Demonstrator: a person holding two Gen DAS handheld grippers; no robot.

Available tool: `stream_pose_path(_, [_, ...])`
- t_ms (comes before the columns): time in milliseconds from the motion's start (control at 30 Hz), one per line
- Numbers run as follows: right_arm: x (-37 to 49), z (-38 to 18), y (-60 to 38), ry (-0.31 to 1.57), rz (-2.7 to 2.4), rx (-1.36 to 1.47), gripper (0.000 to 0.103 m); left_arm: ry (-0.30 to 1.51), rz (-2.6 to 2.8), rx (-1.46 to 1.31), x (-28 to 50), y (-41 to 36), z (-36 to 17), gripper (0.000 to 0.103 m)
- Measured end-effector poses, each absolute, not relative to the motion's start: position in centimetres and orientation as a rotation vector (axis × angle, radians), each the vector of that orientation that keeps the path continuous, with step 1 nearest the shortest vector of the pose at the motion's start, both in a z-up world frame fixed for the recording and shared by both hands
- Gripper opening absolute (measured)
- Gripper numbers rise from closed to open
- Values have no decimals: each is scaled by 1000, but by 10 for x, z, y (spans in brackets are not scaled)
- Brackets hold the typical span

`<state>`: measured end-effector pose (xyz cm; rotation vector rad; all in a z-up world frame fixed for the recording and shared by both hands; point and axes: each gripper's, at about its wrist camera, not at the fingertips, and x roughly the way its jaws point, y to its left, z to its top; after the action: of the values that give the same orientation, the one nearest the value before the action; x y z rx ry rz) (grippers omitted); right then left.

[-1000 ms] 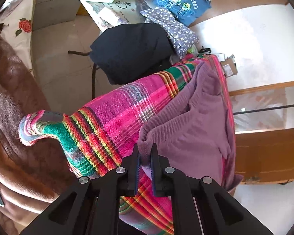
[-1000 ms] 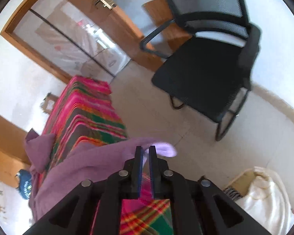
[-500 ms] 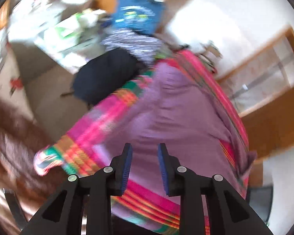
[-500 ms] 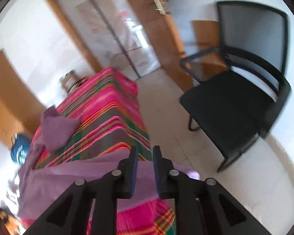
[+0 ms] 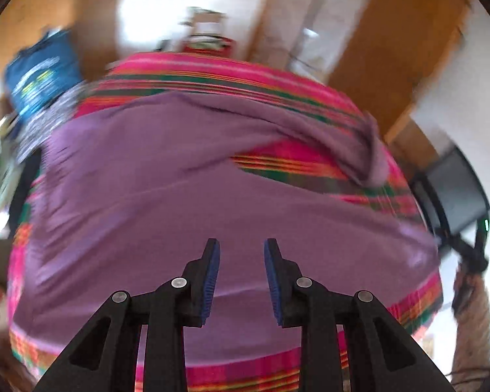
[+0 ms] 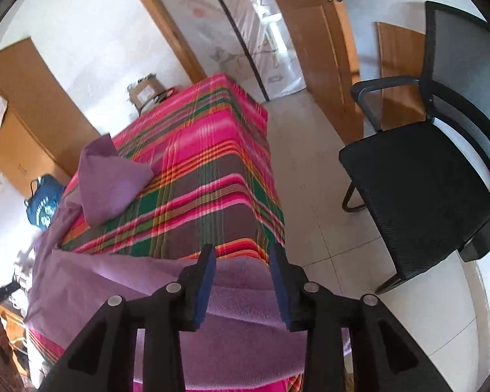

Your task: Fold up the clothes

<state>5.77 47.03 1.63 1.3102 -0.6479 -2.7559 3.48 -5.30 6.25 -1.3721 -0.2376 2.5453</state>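
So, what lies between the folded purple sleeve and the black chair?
In the right wrist view, only bare plaid tablecloth, then floor tiles, separate the purple garment's folded sleeve from the black chair.

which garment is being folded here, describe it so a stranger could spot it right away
Find the table under the pink, green and orange plaid cloth. The purple garment lies spread across its near end, under both open grippers, with one part flopped further up the cloth. It is the only plain purple thing; the blue printed shirt sits beyond the table's edge.
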Motion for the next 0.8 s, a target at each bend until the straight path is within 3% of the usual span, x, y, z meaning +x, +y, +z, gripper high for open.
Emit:
stream_pose_path(367, [55, 12, 442, -354, -2804, 1361, 35, -35, 2216, -1395, 12, 71, 29, 29])
stream_pose_path(433, [56, 12, 437, -284, -2820, 1371, 22, -15, 2182, -1402, 12, 84, 24, 29])
stream_pose_path(500, [56, 12, 431, -214, -2836, 1380, 17, 19, 2153, -1405, 13, 99, 20, 29])
stream_pose_path(567, [56, 12, 425, -144, -2850, 1388, 6, 53, 2131, -1395, 15, 110, 16, 29])
stream_pose_path(800, [47, 17, 425, -110, -2897, 1369, 4, 115, 2046, -1425, 23, 133, 0, 29])
